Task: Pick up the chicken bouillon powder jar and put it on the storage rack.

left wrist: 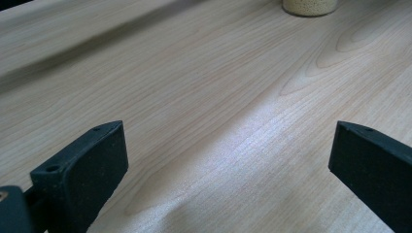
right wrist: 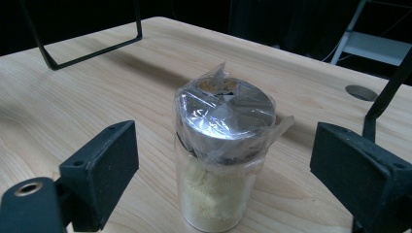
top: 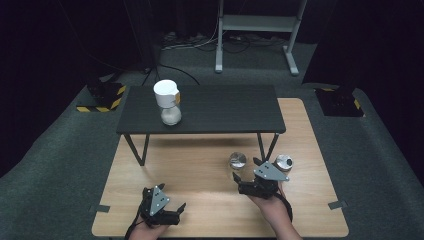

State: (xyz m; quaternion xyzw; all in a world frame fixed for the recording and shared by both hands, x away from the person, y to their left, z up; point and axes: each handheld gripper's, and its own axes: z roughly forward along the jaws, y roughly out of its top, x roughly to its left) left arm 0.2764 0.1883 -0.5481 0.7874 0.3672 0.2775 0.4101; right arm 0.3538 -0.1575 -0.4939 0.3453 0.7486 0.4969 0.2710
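R tool [right wrist: 221, 170] gaping wide round clear glass shaker jar w/ foil-wrapped metal lid [right wrist: 221, 160], on pale wood tabletop [right wrist: 97, 97] at 5 o'clock; approach step, next: squeeze jar body; L tool [left wrist: 228, 165] wide, empty.

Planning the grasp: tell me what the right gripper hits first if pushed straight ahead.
The right gripper, open, would most likely meet the plastic-wrapped jar first; it stands between the jaws, untouched.

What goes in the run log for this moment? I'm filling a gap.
right gripper: open, jaws either side of shaker jar, no contact | left gripper: open over wooden table | second jar: standing
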